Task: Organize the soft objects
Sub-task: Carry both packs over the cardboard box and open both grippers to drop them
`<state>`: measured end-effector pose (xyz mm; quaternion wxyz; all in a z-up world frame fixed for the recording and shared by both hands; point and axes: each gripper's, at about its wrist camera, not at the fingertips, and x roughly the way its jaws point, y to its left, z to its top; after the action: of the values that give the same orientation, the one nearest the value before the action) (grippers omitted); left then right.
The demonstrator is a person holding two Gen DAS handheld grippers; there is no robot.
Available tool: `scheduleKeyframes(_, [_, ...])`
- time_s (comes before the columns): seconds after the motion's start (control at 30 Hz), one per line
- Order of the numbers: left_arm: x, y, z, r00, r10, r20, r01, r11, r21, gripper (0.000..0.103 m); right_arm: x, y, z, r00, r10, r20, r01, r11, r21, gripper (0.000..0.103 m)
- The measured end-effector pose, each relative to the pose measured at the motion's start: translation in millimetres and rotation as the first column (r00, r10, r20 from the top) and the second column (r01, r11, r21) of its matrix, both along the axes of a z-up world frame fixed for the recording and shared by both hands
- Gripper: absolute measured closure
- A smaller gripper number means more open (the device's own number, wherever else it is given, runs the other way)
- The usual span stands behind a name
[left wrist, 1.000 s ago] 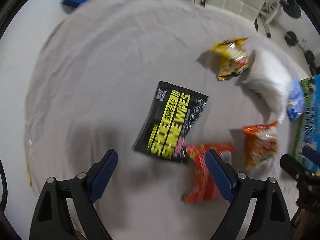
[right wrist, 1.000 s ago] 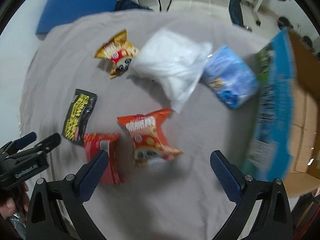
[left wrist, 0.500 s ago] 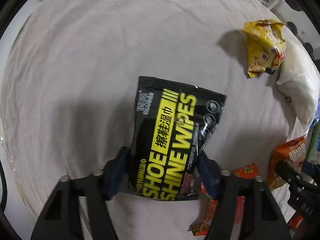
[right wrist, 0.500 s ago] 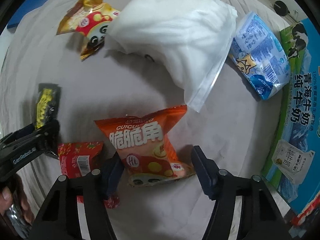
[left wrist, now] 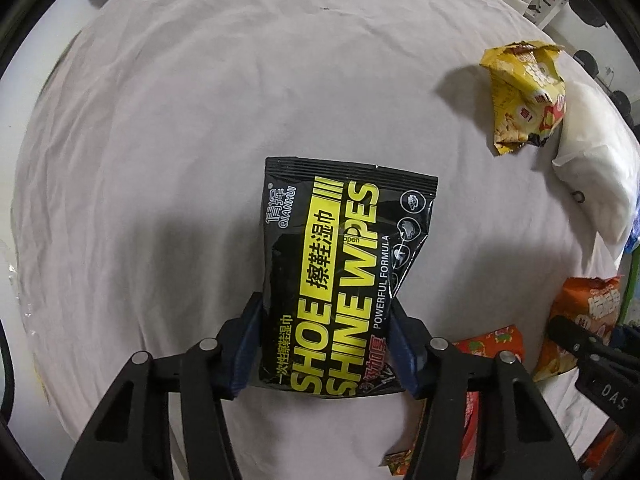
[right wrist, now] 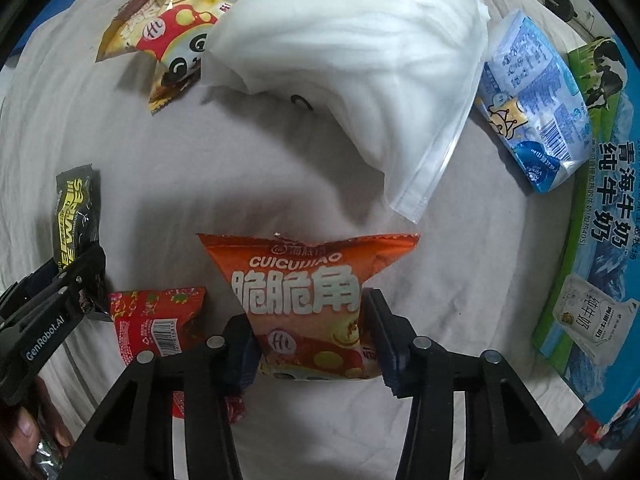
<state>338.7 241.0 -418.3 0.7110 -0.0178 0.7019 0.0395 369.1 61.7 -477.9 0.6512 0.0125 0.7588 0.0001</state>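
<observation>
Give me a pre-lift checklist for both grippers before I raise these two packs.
1. Left gripper closed on the shoe shine wipes pack: ok, pads press both side edges.
2. Right gripper closed on the orange Cuicuijiao snack bag: ok, bag pinched at its lower half.
3. Wipes pack free of the red snack packet: cannot tell, its lower corner overlaps the packet in view.
4. Orange bag clear of the white pillow bag: ok, a gap of grey sheet shows between them.
5. Grippers clear of each other: ok, side by side, apart.

Glossy plastic wipes pack (left wrist: 336, 280) and snack bag (right wrist: 308, 300) on matt cloth sheet (left wrist: 180, 120)
</observation>
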Motion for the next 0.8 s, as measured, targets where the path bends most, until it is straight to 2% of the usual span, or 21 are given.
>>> scheduleKeyframes(0.1, [-4.6,-2.6,9.2,1.0,0.01,0.02,-0.01,1.0,0.002,0.05,-1.2,4.4,2.9,1.0,0.007,0.006,-0.007,1.0,-0.003,0.059])
scheduleKeyframes(0.33, [-10.9,-4.1,52.7,0.995,0.03,0.1,-0.029,1.0,-0.011,0.05,-13.2,9.9,24.1,0.998,0.028,0.047,-0.028,1.0,-0.002,0.059])
scheduleKeyframes(0.73, [-42.7,-33.5,147.5,0.973,-0.004,0.229,0.021,0.997,-0.069,0.05,-41.4,-14.7,114.0,0.984,0.064,0.169,-0.075,0.995,0.06,0.059])
scheduleKeyframes(0.8, [-43.8,-40.9,149.6,0.97,-0.014,0.243,0.033,0.997,-0.075,0.05,-47.2,-28.8,126.7,0.981,0.057,0.187,-0.072,0.994,0.076,0.059])
